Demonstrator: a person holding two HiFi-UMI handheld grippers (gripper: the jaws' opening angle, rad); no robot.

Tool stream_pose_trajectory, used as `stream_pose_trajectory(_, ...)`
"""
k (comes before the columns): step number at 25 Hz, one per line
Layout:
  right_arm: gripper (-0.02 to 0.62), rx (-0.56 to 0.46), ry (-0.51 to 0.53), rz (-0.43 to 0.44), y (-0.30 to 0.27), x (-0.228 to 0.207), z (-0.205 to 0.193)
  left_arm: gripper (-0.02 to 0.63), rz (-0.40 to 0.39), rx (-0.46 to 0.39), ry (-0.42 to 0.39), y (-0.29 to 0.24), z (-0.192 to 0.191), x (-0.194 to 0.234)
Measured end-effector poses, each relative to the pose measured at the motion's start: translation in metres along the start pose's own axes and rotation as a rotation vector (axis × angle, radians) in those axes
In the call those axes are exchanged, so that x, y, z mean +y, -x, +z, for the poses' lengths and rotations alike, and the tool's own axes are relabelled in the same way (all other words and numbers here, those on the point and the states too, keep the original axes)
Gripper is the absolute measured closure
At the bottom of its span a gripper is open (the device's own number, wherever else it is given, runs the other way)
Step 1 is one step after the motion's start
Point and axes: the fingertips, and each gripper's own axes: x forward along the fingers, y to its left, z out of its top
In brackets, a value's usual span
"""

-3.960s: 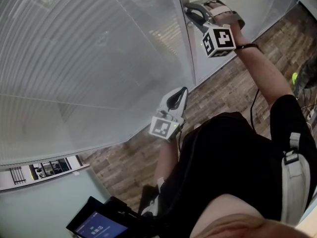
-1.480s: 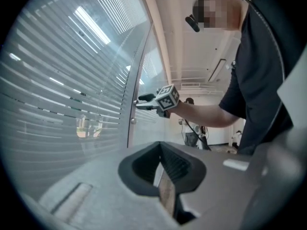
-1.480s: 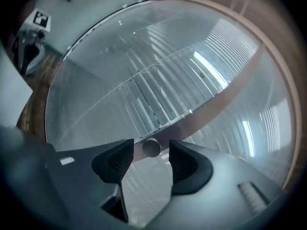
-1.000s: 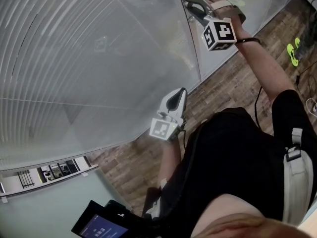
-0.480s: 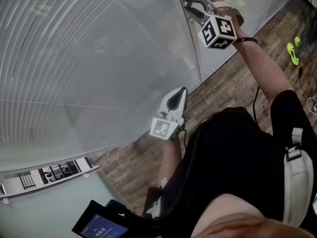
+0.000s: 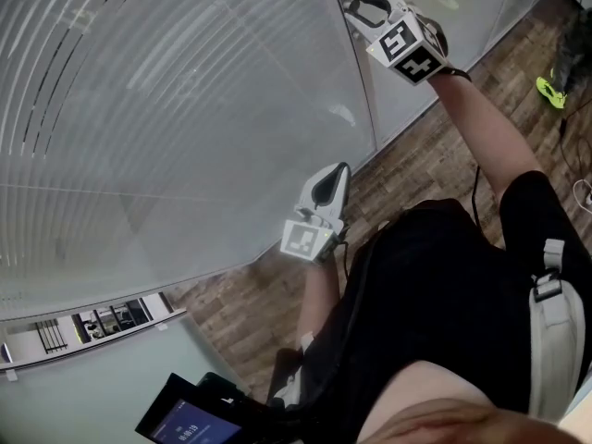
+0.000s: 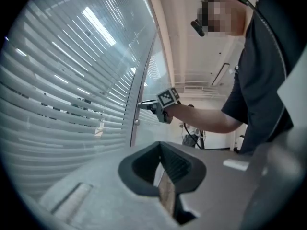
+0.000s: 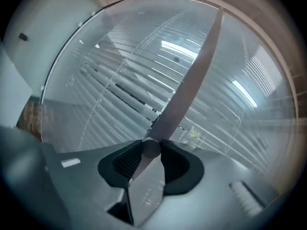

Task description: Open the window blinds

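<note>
blinds (image 6: 166, 109) hang behind the glass ahead of you and fill the left of the head view, with dark gaps showing between the slats at the upper left. your right gripper (image 6: 353, 6) is raised to the vertical frame strip (image 8: 192, 80) at the right edge of the blinds, and its jaws are clamped on a small round knob (image 8: 151, 148) there. your left gripper (image 6: 342, 170) sits lower, in front of your torso and clear of the glass, with its jaws drawn together on nothing.

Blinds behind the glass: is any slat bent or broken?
No, nothing stands out. The blinds hang in even rows, none bent or sagging. The right claw pinches a round knob.
</note>
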Motion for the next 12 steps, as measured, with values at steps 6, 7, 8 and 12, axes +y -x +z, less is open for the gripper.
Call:
stream_pose_trajectory(6,0.465,-0.048,-0.312,0.028,-0.0022,-0.0034,-0.0052,0.603,0.001,0.003,0.004,0.0025,-0.0021,-0.0006)
stream_pose_trajectory(7,0.466,-0.054,-0.363,0.032,-0.0028,-0.0047,-0.0064,0.603,0.001,0.003,0.006,0.0030,-0.0019,-0.0005)
stream_pose_trajectory(8,0.466,-0.061,-0.412,0.034,-0.0036,-0.0060,-0.0079,0.603,0.000,0.002,0.008,0.0032,-0.0016,-0.0005)
stream_pose_trajectory(12,0.466,-0.091,-0.589,0.034,-0.0043,-0.0082,-0.0080,0.603,-0.004,-0.005,0.006,0.0040,-0.0011,-0.0008)
